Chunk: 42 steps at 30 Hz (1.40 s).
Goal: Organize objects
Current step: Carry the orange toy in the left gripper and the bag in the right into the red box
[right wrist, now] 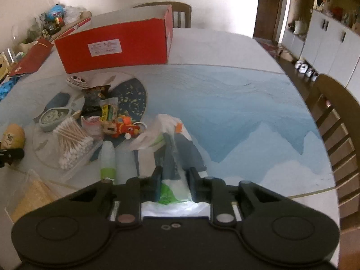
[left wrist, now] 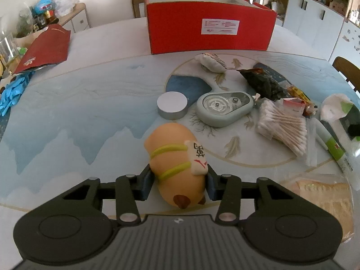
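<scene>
My left gripper (left wrist: 177, 181) is shut on an orange toy animal (left wrist: 173, 157) with yellow-green straps and a white tag, held low over the table. The toy also shows at the left edge of the right wrist view (right wrist: 13, 136). My right gripper (right wrist: 174, 182) is shut on a clear plastic bag (right wrist: 173, 148) with dark, white and green contents, lying on the table. An open red cardboard box (left wrist: 211, 29) stands at the far side of the table; it also shows in the right wrist view (right wrist: 114, 47).
On the table lie a grey round tin (left wrist: 172, 108), a pale green tape dispenser (left wrist: 225, 109), a cotton swab pack (left wrist: 283, 127), a dark snack bag (left wrist: 263, 81), a shell-like purse (left wrist: 210, 61), a red toy (right wrist: 126, 127) and a green-white tube (right wrist: 108, 159). Chairs (right wrist: 333, 121) stand around.
</scene>
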### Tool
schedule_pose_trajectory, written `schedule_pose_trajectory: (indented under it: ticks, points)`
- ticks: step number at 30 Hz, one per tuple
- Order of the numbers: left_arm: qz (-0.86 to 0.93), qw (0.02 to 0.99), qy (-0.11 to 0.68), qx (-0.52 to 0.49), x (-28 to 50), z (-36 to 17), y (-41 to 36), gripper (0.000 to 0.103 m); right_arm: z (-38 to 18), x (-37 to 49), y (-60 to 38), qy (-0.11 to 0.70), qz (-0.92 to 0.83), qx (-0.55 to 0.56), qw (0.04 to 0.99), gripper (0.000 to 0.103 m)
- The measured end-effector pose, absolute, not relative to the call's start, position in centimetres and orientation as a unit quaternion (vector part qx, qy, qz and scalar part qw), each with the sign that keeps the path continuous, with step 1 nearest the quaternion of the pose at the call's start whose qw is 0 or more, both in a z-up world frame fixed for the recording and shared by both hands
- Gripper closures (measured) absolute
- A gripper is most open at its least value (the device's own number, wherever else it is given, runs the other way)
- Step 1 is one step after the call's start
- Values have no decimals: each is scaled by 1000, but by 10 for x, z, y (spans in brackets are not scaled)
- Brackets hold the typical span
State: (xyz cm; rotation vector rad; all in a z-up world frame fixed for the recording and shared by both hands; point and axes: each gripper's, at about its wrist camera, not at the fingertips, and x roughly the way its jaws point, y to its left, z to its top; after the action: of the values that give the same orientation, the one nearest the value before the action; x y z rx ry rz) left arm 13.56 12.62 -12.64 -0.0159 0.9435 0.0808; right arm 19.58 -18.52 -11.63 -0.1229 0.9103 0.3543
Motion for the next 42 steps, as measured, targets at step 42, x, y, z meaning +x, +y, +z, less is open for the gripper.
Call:
schedule_pose_trajectory:
  ticks: [42]
  points:
    - [-72, 922, 377, 40, 276, 42, 123, 60, 56, 293, -85, 339, 233, -15, 911, 84]
